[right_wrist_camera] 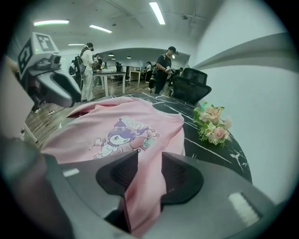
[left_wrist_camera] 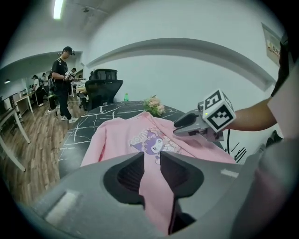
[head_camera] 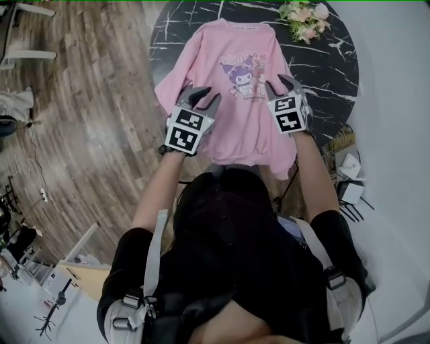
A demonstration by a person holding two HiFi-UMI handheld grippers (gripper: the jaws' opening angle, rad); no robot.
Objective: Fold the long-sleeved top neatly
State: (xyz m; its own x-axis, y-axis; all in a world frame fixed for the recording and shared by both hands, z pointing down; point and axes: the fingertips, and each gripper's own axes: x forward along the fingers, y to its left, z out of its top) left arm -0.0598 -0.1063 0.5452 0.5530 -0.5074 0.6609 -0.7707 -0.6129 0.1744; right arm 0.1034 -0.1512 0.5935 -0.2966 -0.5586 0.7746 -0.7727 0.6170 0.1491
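A pink long-sleeved top (head_camera: 235,114) with a purple cartoon print lies face up on a round black marble table (head_camera: 181,27), its hem at the near edge. My left gripper (head_camera: 201,97) is at the top's lower left and my right gripper (head_camera: 282,84) at its lower right. In the left gripper view, a fold of the pink fabric (left_wrist_camera: 121,135) runs up between the jaws of the left gripper (left_wrist_camera: 150,161), which pinch it. The right gripper (right_wrist_camera: 149,163) likewise has a lifted fold of the top (right_wrist_camera: 117,121) caught between its jaws. Each gripper shows in the other's view: right gripper (left_wrist_camera: 184,123), left gripper (right_wrist_camera: 70,95).
A bunch of pink flowers (head_camera: 306,20) lies on the table's far right, also seen as flowers (right_wrist_camera: 212,123). A black office chair (left_wrist_camera: 105,86) stands behind the table. People (left_wrist_camera: 60,79) stand further back on the wooden floor (head_camera: 87,101). Small items (head_camera: 349,168) sit to the table's right.
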